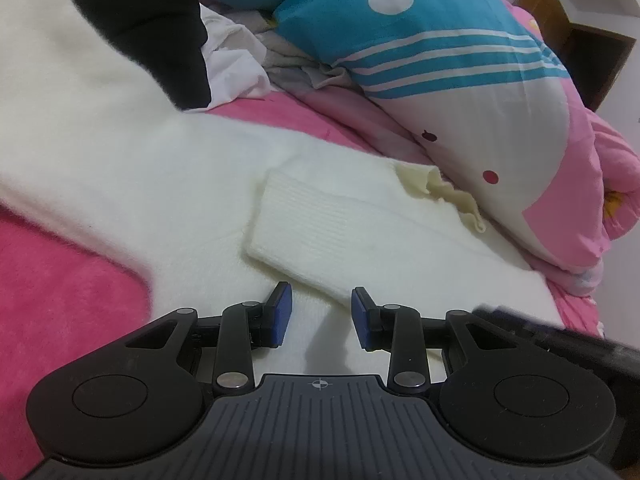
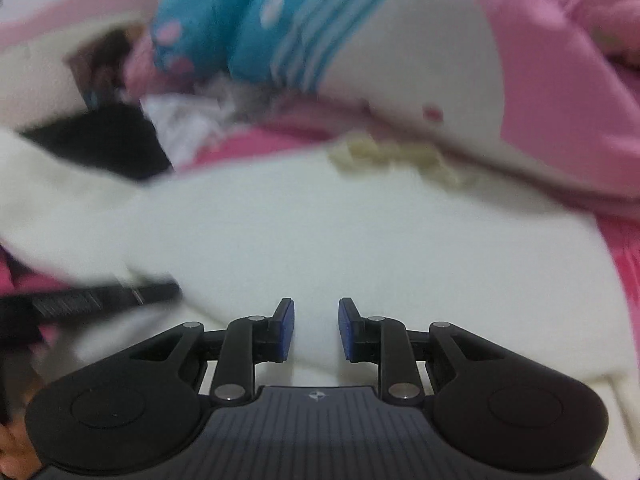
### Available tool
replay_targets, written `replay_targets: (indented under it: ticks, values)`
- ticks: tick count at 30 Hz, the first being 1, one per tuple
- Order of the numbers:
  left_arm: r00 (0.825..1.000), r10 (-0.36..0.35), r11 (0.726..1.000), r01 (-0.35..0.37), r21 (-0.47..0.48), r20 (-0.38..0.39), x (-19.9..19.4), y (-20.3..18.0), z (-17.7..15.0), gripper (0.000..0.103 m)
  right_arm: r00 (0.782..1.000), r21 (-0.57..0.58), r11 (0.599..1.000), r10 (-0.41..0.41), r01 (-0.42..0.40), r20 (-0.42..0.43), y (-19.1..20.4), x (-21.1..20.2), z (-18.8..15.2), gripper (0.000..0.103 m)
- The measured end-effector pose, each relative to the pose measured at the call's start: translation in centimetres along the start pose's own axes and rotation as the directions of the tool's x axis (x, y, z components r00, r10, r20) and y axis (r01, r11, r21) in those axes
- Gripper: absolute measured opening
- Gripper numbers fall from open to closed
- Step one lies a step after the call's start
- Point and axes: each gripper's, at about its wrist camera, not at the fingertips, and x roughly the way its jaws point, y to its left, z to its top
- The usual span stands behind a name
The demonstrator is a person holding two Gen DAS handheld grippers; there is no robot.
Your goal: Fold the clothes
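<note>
Both wrist views close above sweater [image 1: 200, 184]

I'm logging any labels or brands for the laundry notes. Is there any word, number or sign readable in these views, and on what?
No readable words or numbers in either view.
Crosshair mark, no text: on the left hand-held gripper body.
Similar small mark on the right hand-held gripper body: too blurred to read.
White sweater and cartoon quilt: no visible text.

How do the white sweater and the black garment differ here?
The white sweater lies spread flat in the foreground; the black garment sits crumpled behind it. The sweater shows a ribbed cuff folded onto its body; the black garment shows no such detail. Both lie on the pink bedding.
</note>
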Motion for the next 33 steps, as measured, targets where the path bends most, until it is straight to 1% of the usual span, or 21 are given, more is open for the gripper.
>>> replay_targets:
  ticks: [1,3,4,8,9,11,13,14,16,20,22,23,24,26,28,30,31,33]
  values:
    - [1.000,0.003,1.000,-0.003,0.004,0.002,0.0,-0.1,0.0,0.033,1.000,0.006,1.000,0.002,-0.002,-0.008,-0.1,0.4,-0.3,0.026]
    - [1.000,0.007,1.000,-0.007,0.011,0.007,0.0,-0.1,-0.2,0.033,0.997,0.033,0.999,0.022,-0.020,-0.068,-0.3,2.9,-1.2,0.026]
    - [1.000,0.008,1.000,-0.009,0.012,0.009,0.0,-0.1,-0.2,0.033,0.998,0.029,0.999,0.028,-0.026,-0.061,-0.3,3.3,-1.5,0.026]
    - [1.000,0.014,1.000,-0.014,0.001,0.016,-0.1,-0.1,-0.1,0.033,0.998,0.067,0.996,0.060,-0.059,-0.017,-0.3,2.3,0.5,0.026]
    - [1.000,0.016,1.000,-0.016,-0.002,0.017,-0.1,-0.1,-0.1,0.033,0.999,0.060,0.997,0.047,-0.047,0.000,-0.1,2.3,1.0,0.026]
    - [1.000,0.017,1.000,-0.017,-0.003,0.019,-0.1,-0.2,-0.2,0.033,1.000,0.057,0.998,0.022,-0.023,0.007,-0.2,3.8,1.5,0.026]
    - [1.000,0.016,1.000,-0.016,-0.001,0.019,-0.1,-0.1,-0.2,0.033,0.999,0.063,0.998,0.005,-0.002,-0.046,-0.5,6.6,1.2,0.026]
    - [1.000,0.015,1.000,-0.015,-0.003,0.019,-0.1,-0.1,-0.2,0.033,0.999,0.059,0.998,0.003,-0.001,-0.044,-0.5,7.3,1.1,0.027]
    - [1.000,0.013,1.000,-0.013,-0.006,0.020,-0.1,0.0,-0.2,0.033,0.998,0.068,0.998,0.000,0.004,-0.056,-0.3,6.9,2.1,0.027]
    - [1.000,0.017,1.000,-0.017,-0.013,0.022,-0.1,-0.1,-0.2,0.033,1.000,0.078,0.997,0.001,-0.002,0.008,-0.1,6.4,3.8,0.027]
    - [1.000,0.017,1.000,-0.017,-0.008,0.023,-0.1,-0.1,-0.2,0.033,1.000,0.091,0.996,0.005,-0.004,-0.016,-0.3,8.0,4.0,0.027]
    - [1.000,0.016,1.000,-0.016,-0.009,0.022,-0.1,0.0,-0.2,0.033,0.999,0.087,0.996,0.000,0.003,-0.043,-0.3,9.4,3.6,0.027]
    - [1.000,0.014,1.000,-0.014,-0.012,0.022,-0.1,0.0,-0.2,0.033,0.999,0.072,0.997,-0.005,0.007,-0.036,-0.3,10.0,3.3,0.028]
    - [1.000,0.010,1.000,-0.010,-0.015,0.022,-0.1,0.1,-0.2,0.033,0.999,0.064,0.998,-0.015,0.017,-0.033,-0.1,9.7,3.6,0.028]
    - [1.000,0.010,1.000,-0.010,-0.018,0.021,-0.1,0.1,-0.2,0.033,0.999,0.078,0.997,-0.017,0.019,-0.030,0.0,8.6,4.0,0.028]
    - [1.000,0.010,1.000,-0.010,-0.022,0.020,-0.1,0.1,-0.1,0.033,1.000,0.089,0.996,-0.025,0.024,0.011,-0.3,6.8,4.0,0.028]
    - [1.000,0.010,1.000,-0.009,-0.024,0.020,-0.1,0.1,-0.1,0.033,0.999,0.100,0.994,-0.040,0.037,0.030,-0.5,5.9,3.9,0.028]
    - [1.000,0.010,1.000,-0.009,-0.027,0.019,-0.1,0.2,-0.1,0.033,0.995,0.123,0.988,-0.097,0.092,0.038,-1.6,5.3,3.5,0.029]
